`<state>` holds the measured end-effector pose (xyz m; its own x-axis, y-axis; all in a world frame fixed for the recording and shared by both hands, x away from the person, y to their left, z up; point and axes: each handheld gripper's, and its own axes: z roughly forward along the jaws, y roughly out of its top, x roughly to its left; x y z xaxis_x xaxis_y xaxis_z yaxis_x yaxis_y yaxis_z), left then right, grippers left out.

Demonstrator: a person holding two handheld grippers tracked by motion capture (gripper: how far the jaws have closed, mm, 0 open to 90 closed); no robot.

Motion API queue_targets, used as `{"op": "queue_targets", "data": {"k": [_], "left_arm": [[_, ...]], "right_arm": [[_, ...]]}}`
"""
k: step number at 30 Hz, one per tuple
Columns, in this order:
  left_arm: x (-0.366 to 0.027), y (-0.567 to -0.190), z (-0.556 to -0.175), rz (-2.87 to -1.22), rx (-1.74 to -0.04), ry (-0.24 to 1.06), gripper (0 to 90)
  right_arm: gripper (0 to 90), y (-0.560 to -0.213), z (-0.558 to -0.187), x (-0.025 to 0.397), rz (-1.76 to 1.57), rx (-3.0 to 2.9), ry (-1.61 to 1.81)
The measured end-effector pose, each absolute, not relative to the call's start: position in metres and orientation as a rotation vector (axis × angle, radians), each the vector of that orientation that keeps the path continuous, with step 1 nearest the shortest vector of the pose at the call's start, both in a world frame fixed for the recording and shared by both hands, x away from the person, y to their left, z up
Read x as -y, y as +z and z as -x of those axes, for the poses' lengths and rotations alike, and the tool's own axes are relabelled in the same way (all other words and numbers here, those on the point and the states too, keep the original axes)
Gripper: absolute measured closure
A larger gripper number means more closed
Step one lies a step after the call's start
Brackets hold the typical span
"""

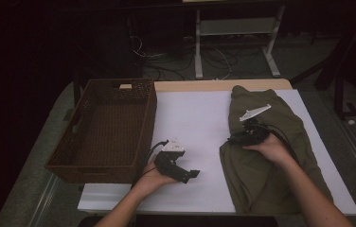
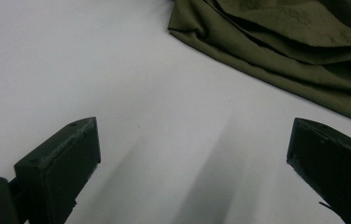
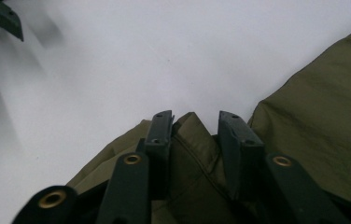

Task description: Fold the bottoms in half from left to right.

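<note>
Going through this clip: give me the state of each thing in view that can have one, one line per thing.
Olive garment: crumpled in loose folds on the table's right side, one fold pinched.
Right gripper: shut on the olive garment.
Left gripper: open, holding nothing, over bare white table.
Wicker basket: upright, empty, at the table's left.

garment [image 1: 261, 156]: plain olive green
basket [image 1: 101, 163]: dark brown woven wicker
table [image 1: 195, 118]: white top, pale wood far edge
left gripper [image 1: 191, 174]: black, grey top plate
right gripper [image 3: 194, 122]: black jaws, brass-coloured rivets
</note>
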<state>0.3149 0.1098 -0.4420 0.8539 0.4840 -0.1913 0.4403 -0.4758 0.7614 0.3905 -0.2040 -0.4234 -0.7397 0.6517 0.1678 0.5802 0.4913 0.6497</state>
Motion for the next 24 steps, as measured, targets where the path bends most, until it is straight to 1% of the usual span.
{"op": "queue_targets", "data": {"k": [6, 15, 24], "left_arm": [[-0.110, -0.442, -0.315, -2.139, -0.667, 0.062, 2.5], [-0.109, -0.443, -0.315, -2.142, -0.659, 0.055, 2.6], [-0.111, -0.441, -0.316, -2.130, -0.666, 0.053, 2.6]], "right_arm": [[79.8, -0.420, -0.386, 0.214, -1.069, -2.606, 1.152], [83.2, -0.409, -0.375, 0.229, -1.072, -2.592, 1.210], [83.4, -0.400, -0.358, 0.246, -1.080, -2.589, 1.178]]}}
